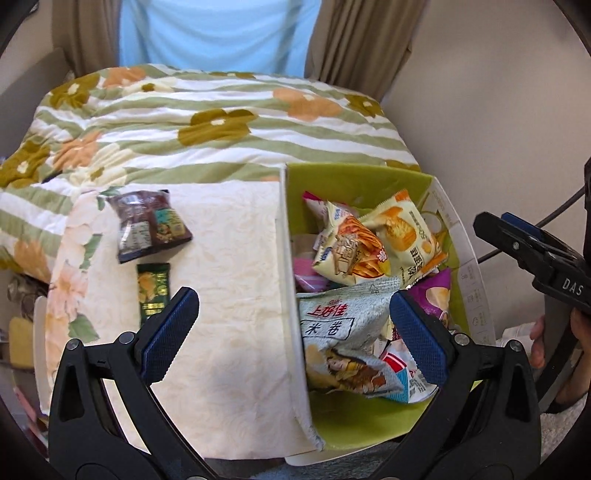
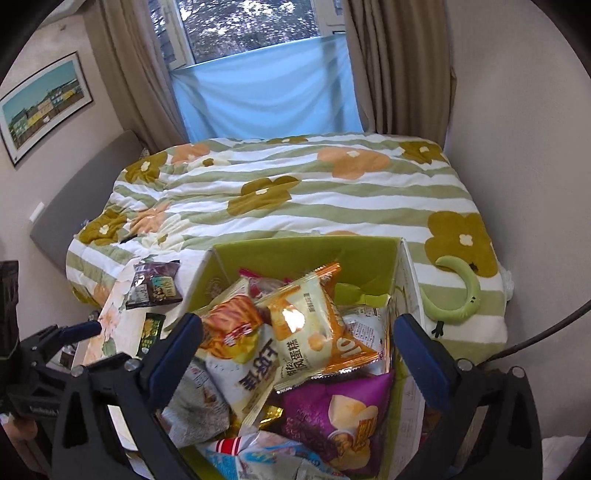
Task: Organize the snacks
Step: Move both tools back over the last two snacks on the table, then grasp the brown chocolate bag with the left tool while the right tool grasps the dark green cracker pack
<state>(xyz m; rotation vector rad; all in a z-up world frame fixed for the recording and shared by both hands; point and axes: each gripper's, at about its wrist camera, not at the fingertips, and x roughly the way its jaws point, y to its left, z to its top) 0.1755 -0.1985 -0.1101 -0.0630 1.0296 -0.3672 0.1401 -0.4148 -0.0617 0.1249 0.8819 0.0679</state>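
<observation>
The left gripper (image 1: pixel 291 332) is wide open and empty, straddling the left wall of the green box (image 1: pixel 354 181). The two dark packets (image 1: pixel 149 225) lie forward-left on the cloth. The right gripper (image 2: pixel 297 354), equally open and empty, hovers directly over the orange-edged packet (image 2: pixel 314 332) atop the pile.

Soft daylight enters through the window (image 2: pixel 255 26) at the top centre of the right wrist view, leaving both pictures evenly bright with faint shadows. A white glare spot sits on the orange snack packet (image 2: pixel 295 317), and fisheye distortion bends the dark, vignetted edges.
</observation>
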